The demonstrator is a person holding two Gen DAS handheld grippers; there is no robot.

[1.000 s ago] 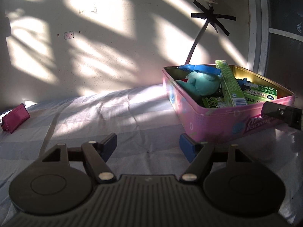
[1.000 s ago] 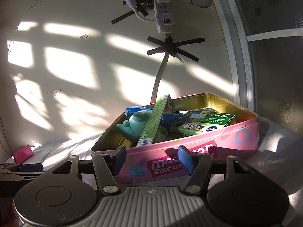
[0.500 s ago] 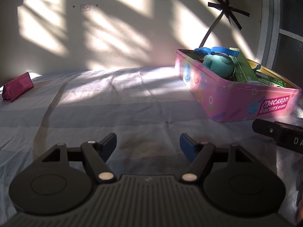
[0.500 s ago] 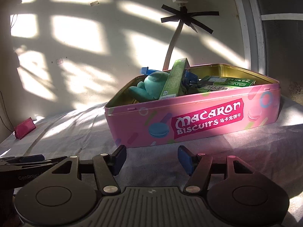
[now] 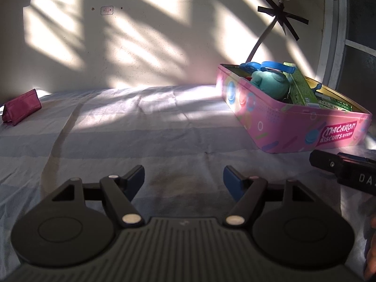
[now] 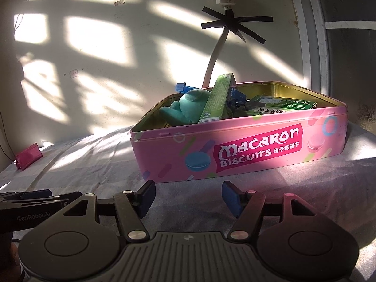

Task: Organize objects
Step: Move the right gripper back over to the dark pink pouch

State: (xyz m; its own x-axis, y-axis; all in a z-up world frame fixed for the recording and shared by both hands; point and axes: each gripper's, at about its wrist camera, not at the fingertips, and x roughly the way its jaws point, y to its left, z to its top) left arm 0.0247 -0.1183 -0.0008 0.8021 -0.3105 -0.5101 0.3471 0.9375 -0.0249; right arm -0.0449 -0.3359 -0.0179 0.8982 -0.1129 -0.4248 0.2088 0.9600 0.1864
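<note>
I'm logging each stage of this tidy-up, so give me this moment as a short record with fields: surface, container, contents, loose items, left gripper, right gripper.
surface: striped bedsheet, wrinkled, lit by patches of sun
container: pink biscuit tin, no lid on it, standing on the sheet
contents: teal plush toy, green box leaning up over the rim, more green boxes lying flat, something blue behind
loose items: pink pouch far off near the wall
left gripper: open, nothing between its jaws
right gripper: open, nothing between its jaws, just short of the tin
</note>
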